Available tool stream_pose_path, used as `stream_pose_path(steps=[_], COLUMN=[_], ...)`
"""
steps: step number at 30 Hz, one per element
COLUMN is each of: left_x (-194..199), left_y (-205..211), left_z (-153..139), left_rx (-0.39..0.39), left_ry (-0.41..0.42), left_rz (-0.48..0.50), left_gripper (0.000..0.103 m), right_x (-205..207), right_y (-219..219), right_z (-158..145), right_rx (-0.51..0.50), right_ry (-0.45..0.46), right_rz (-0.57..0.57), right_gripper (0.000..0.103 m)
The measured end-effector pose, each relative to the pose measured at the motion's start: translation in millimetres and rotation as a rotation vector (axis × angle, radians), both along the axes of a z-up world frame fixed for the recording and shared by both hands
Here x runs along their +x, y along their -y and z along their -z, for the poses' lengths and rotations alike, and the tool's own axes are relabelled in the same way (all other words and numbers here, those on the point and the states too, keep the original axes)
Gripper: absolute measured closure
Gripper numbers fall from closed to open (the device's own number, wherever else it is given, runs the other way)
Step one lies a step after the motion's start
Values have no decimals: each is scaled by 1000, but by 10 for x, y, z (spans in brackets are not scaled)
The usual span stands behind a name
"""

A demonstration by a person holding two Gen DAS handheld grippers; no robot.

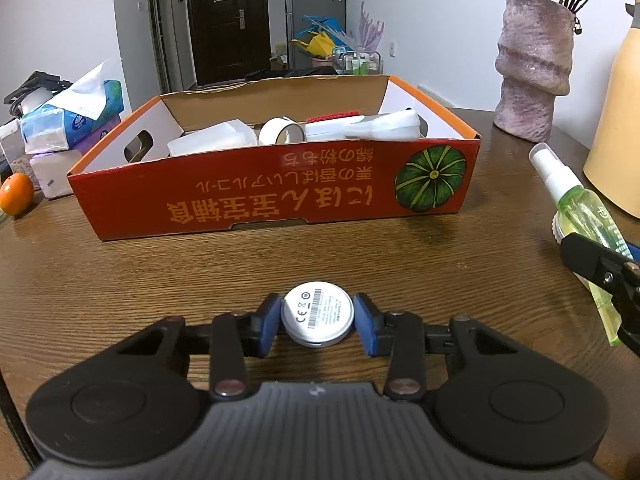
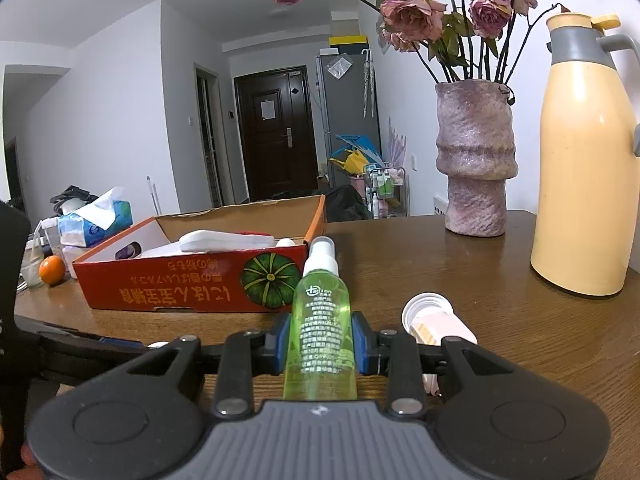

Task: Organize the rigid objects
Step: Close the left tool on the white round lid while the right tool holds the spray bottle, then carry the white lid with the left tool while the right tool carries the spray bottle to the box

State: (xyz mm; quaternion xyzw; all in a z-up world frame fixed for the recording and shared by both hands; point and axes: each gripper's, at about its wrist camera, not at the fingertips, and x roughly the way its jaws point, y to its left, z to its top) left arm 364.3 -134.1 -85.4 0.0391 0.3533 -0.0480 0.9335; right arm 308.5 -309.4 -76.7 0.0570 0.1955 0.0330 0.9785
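Left gripper [image 1: 317, 322] clamped on white disc [image 1: 317, 314]; right gripper [image 2: 319, 344] clamped on green spray bottle [image 2: 320, 320], near red box [image 1: 280, 184]. Only rightward: thermos [image 2: 580, 168], roses. Wooden table [image 1: 160, 264], dark door.

A white round puck [image 1: 317, 314], barcode label up, lies flat on the counter [image 1: 280, 260] in front of the red cardboard box [image 1: 276, 184], between two blue pads. A green spray bottle [image 2: 320, 320] with a white nozzle points toward the box's pumpkin-printed corner, lifted off the counter. A white screw-neck container [image 2: 434, 320] lies on its side right of the box. The box holds white items and a tape roll [image 1: 280, 130].
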Motion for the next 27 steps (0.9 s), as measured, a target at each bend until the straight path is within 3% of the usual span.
stream_pose_path(steps=[27], left_x=[-541], left_y=[-248], left_z=[-314], left_rx=[-40], left_ry=[125], left_rz=[34], left_gripper=[62], right_x=[-273], right_y=[-190], right_z=[-78], right_rx=[-6], right_ry=[61], right_rz=[14], right_gripper=[73])
